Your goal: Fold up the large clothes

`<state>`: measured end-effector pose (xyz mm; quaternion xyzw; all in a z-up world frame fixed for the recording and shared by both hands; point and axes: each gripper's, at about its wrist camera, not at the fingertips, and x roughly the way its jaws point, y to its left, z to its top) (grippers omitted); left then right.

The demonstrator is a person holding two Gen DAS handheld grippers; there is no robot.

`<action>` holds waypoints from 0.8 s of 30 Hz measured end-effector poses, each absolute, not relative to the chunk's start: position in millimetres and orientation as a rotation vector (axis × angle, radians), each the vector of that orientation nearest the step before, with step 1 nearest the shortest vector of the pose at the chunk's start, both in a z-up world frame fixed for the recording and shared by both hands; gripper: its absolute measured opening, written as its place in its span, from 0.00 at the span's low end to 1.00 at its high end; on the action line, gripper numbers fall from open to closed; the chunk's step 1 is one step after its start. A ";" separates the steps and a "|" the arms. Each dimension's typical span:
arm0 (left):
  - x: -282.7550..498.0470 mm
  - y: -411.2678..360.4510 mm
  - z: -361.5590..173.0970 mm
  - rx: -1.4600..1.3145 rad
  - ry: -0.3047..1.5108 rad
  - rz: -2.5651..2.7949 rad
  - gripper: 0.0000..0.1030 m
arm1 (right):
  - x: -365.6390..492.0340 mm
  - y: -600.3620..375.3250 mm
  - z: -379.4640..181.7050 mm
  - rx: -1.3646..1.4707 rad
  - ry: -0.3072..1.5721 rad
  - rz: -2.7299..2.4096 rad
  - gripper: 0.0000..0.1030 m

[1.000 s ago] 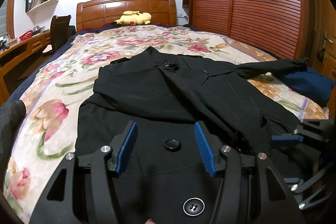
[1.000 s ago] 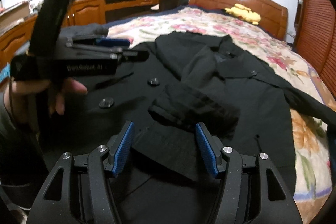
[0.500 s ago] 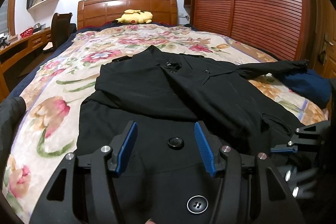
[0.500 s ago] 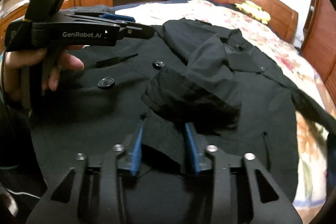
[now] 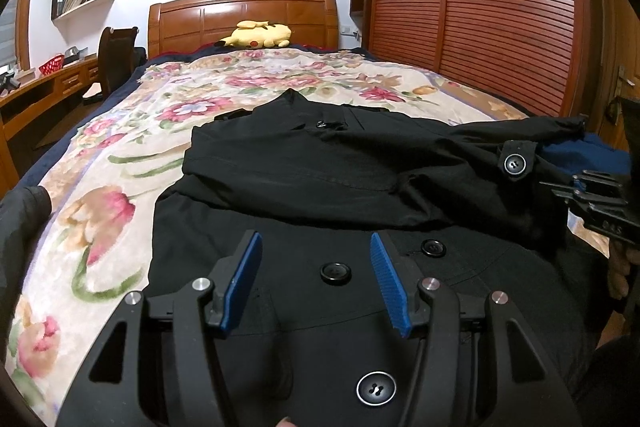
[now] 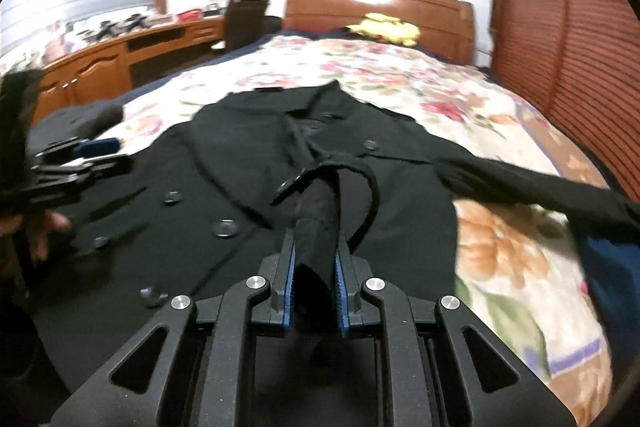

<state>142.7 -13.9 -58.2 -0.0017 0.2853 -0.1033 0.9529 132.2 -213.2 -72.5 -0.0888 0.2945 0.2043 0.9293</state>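
A black double-breasted coat [image 5: 320, 171] lies face up on the flowered bedspread [image 5: 100, 211], collar toward the headboard. My left gripper [image 5: 315, 239] hovers open over the coat's front, above a button [image 5: 335, 273], with nothing between its blue pads. My right gripper [image 6: 315, 247] has its jaws closing, and the pads press on the bunched cuff of a sleeve [image 6: 320, 211], lifted off the coat's front [image 6: 248, 147]. The other sleeve [image 6: 540, 187] stretches out to the right. In the left wrist view the right gripper [image 5: 592, 195] sits at the right edge, beside the buttoned cuff tab [image 5: 516, 163].
A yellow plush toy [image 5: 258, 35] rests by the wooden headboard [image 5: 240, 15]. Slatted wardrobe doors [image 5: 500, 7] run along the right of the bed. A desk [image 5: 48, 87] and chair [image 5: 116, 59] stand on the left. A dark blue garment [image 5: 592, 155] lies at the bed's right edge.
My right gripper closed on the sleeve cuff, then lifted it and carried it to the right across the coat. The left gripper stayed still and open.
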 end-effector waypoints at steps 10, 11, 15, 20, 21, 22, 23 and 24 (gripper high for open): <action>140.9 -21.0 -55.1 0.007 0.562 -0.218 0.54 | 141.8 -244.0 -62.8 -0.102 0.579 0.311 0.35; 141.2 -21.1 -54.9 0.005 0.560 -0.217 0.54 | 142.0 -248.2 -61.0 -0.097 0.572 0.290 0.35; 139.8 -23.1 -54.1 0.009 0.550 -0.217 0.54 | 142.9 -258.5 -58.4 -0.123 0.559 0.224 0.37; 139.6 -29.2 -54.4 0.016 0.549 -0.227 0.54 | 140.3 -266.1 -56.4 -0.106 0.550 0.243 0.39; 139.6 -30.0 -53.9 0.017 0.549 -0.229 0.54 | 139.2 -264.3 -56.9 -0.116 0.550 0.252 0.39; 139.5 -31.6 -53.9 0.019 0.549 -0.232 0.54 | 139.5 -262.5 -57.9 -0.121 0.552 0.261 0.39; 139.6 -33.4 -53.7 0.021 0.549 -0.234 0.54 | 139.9 -261.2 -58.7 -0.124 0.555 0.271 0.39; 139.9 -35.4 -53.7 0.023 0.548 -0.236 0.54 | 140.2 -259.7 -59.7 -0.127 0.557 0.280 0.39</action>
